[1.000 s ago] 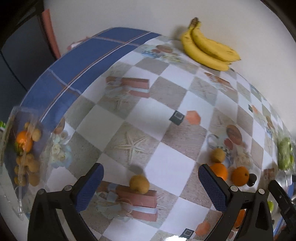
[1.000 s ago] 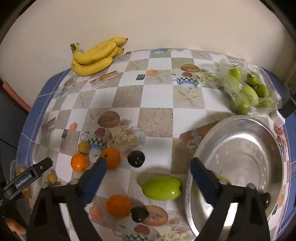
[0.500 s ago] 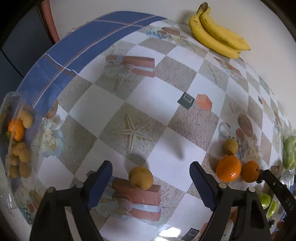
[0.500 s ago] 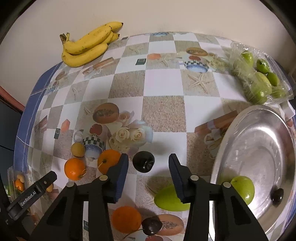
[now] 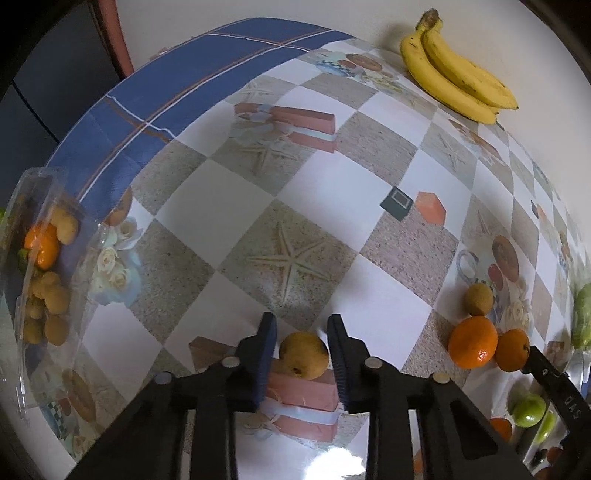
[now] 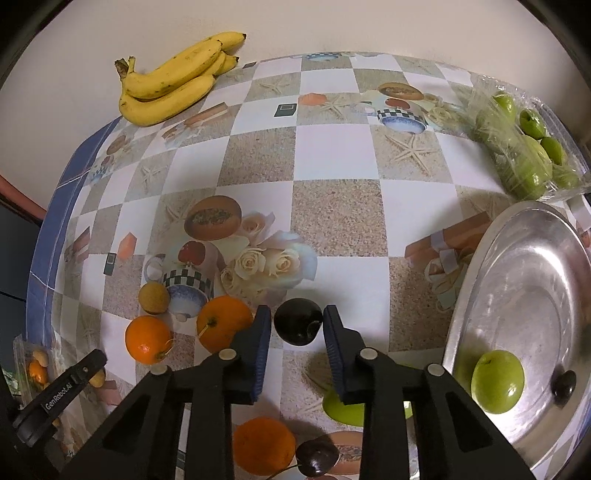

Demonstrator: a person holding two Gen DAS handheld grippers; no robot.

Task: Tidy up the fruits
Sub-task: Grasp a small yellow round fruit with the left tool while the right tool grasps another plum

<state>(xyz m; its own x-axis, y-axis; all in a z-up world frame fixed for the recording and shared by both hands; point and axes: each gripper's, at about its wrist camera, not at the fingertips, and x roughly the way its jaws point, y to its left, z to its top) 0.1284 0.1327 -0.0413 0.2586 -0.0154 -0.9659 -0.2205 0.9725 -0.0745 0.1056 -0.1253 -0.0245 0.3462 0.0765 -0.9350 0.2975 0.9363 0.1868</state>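
Here "GenRobot.AI"-marked left gripper (image 5: pixel 301 350) clasps a longan (image 5: pixel 303 355), right gripper (image 6: pixel 294 328) a cherry (image 6: pixel 298 321).

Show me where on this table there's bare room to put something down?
The widest free patch is mid-table, between the bananas, the bagged green fruit and the metal tray. The blue-bordered edge is also bare. It's crowded near the grippers: oranges, a dark plum and a small brown fruit.

A home is suggested by a counter (image 6: pixel 332 206) covered with printed oilcloth, bananas (image 6: pixel 173 77) laid against a plain wall (image 6: pixel 351 22).
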